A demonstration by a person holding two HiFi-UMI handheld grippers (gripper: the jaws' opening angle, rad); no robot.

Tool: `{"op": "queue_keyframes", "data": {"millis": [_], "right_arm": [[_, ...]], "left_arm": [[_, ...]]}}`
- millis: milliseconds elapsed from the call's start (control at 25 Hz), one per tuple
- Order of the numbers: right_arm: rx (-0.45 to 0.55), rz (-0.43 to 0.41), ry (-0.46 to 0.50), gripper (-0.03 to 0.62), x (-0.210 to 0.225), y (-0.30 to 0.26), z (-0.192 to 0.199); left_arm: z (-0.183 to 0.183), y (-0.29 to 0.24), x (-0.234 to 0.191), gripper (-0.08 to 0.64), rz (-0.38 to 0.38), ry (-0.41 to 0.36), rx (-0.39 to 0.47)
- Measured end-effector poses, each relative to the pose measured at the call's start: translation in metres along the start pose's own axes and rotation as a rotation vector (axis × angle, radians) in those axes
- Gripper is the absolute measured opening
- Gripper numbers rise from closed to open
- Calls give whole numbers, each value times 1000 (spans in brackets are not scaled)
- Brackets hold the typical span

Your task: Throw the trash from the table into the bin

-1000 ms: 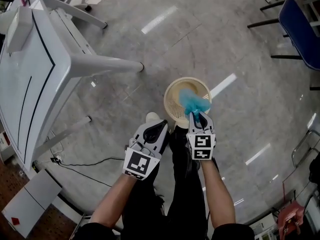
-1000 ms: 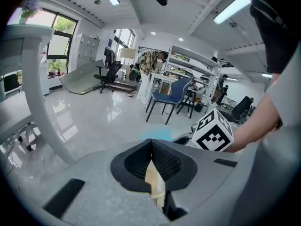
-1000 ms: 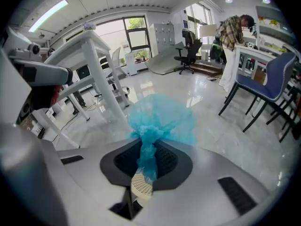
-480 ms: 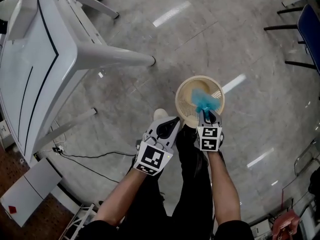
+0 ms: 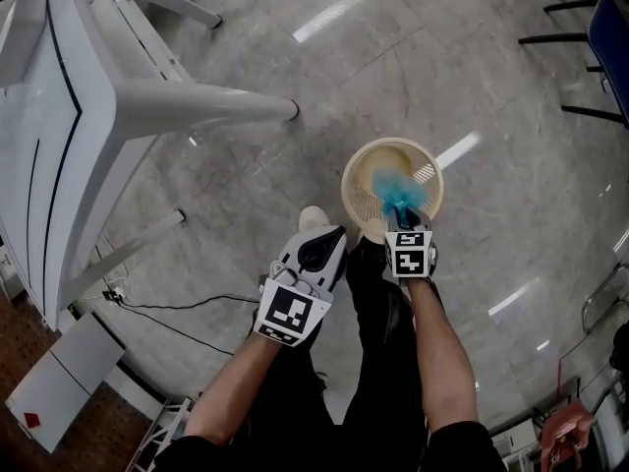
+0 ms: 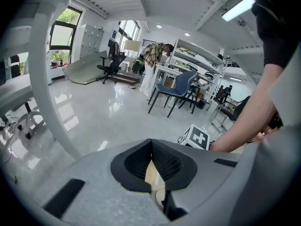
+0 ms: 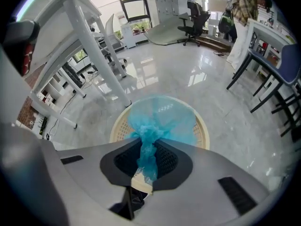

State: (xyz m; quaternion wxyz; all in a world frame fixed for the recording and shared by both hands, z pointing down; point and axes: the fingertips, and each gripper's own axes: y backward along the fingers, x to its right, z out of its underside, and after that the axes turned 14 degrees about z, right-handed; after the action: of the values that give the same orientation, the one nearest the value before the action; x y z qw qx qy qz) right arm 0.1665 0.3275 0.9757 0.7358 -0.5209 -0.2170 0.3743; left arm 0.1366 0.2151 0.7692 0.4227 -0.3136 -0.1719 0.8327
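Observation:
A crumpled blue plastic bag [image 5: 397,191] [image 7: 160,121] hangs over the mouth of the beige mesh bin [image 5: 360,177] [image 7: 203,132] on the floor. My right gripper [image 5: 398,210] [image 7: 149,150] is shut on the bag's twisted neck and points steeply down at the bin. My left gripper [image 5: 313,246] [image 6: 151,155] is to the left of the bin, above the floor, its jaws shut with nothing between them. The table [image 5: 59,136] stands at the left of the head view.
White table legs [image 5: 211,104] reach toward the bin from the left. A cable [image 5: 167,315] lies on the floor at lower left. Blue chairs [image 5: 609,37] stand at the far right. The person's legs and a white shoe [image 5: 313,217] are just below the bin.
My right gripper has sunk toward the bin with the blue bag, tipping further downward. My left gripper has dropped a little as well.

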Motion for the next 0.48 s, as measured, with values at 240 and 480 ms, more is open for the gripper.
{"op": "queue_keyframes", "data": {"millis": [240,480], "right_arm": [[-27,-20,30,46,-8,-10,13],[-44,-32,55,48,-10,-15,11]], "left_arm": [[11,-2,-5,8,4,11,-10],[15,-1,-10,8,2,25,-17]]}}
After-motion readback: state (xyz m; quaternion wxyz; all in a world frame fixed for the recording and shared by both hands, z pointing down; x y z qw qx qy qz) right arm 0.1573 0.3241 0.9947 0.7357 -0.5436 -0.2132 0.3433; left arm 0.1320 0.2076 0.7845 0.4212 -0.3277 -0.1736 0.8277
